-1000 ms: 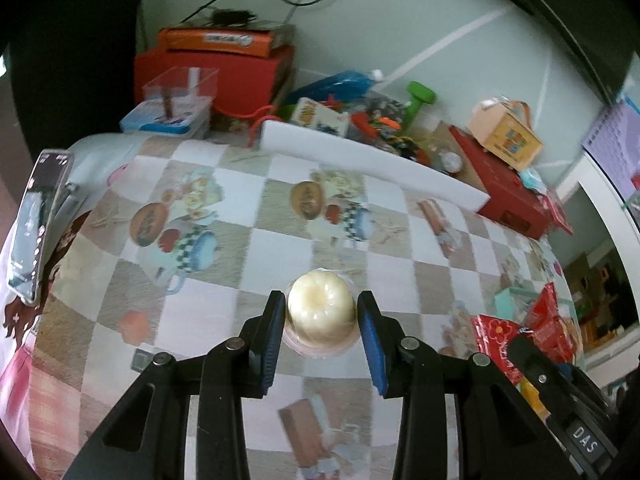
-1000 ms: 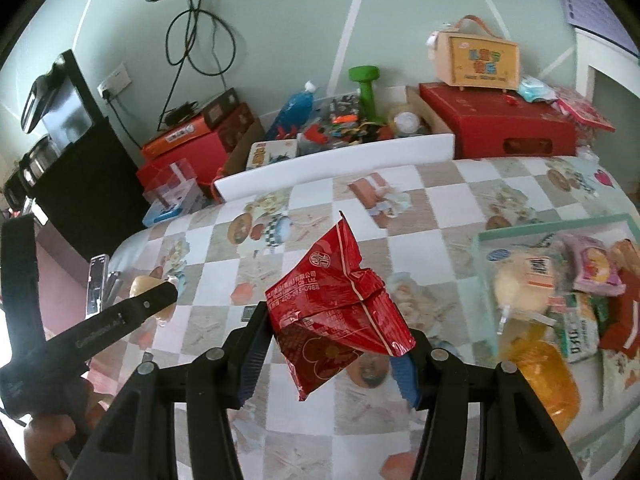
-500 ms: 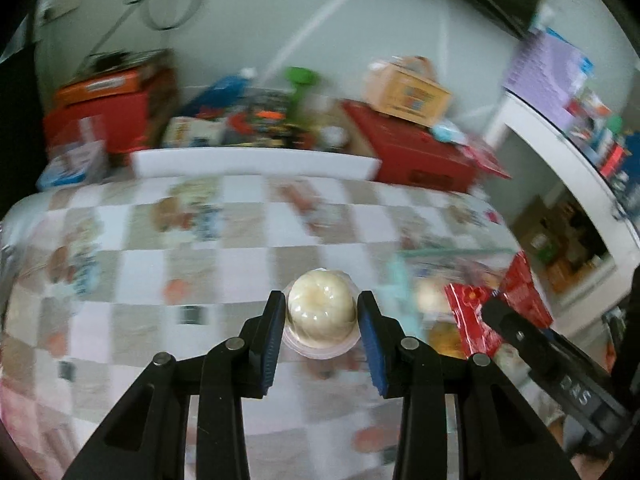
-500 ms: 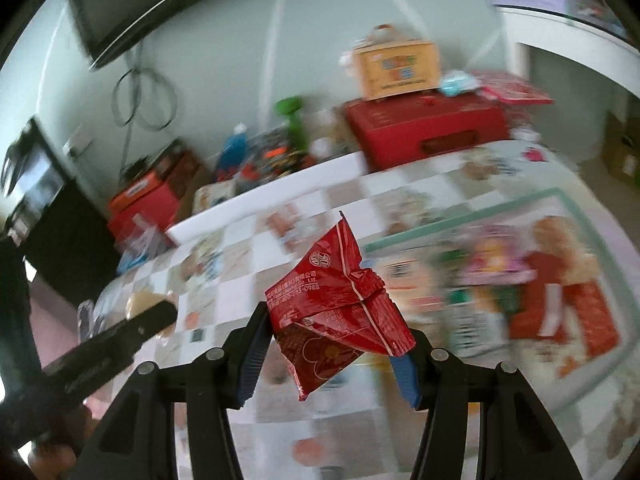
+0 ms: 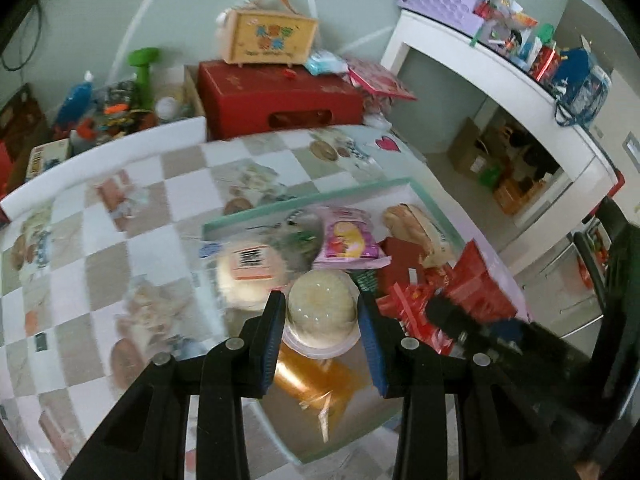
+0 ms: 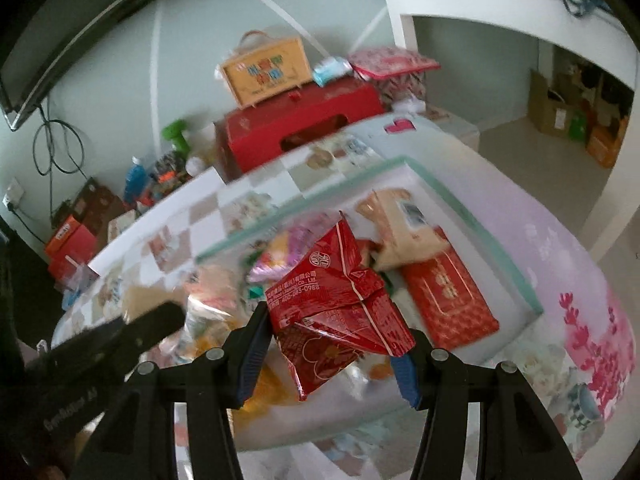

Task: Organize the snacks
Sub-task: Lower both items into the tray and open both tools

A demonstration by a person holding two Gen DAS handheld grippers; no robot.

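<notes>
At lower centre of the left wrist view, the left gripper (image 5: 322,316) is pinching a pale domed pudding cup in clear plastic (image 5: 322,307) above the green-rimmed clear snack tray (image 5: 312,199). In the right wrist view, the right gripper (image 6: 334,354) is clamping a crumpled red foil snack packet (image 6: 340,304) at lower centre, over the same tray (image 6: 472,220), with a flat red box (image 6: 450,300) lying beyond.

Right gripper (image 6: 330,354) clamps a red snack packet (image 6: 340,312) above the blurred, seemingly glass-walled tray (image 6: 472,220).
</notes>
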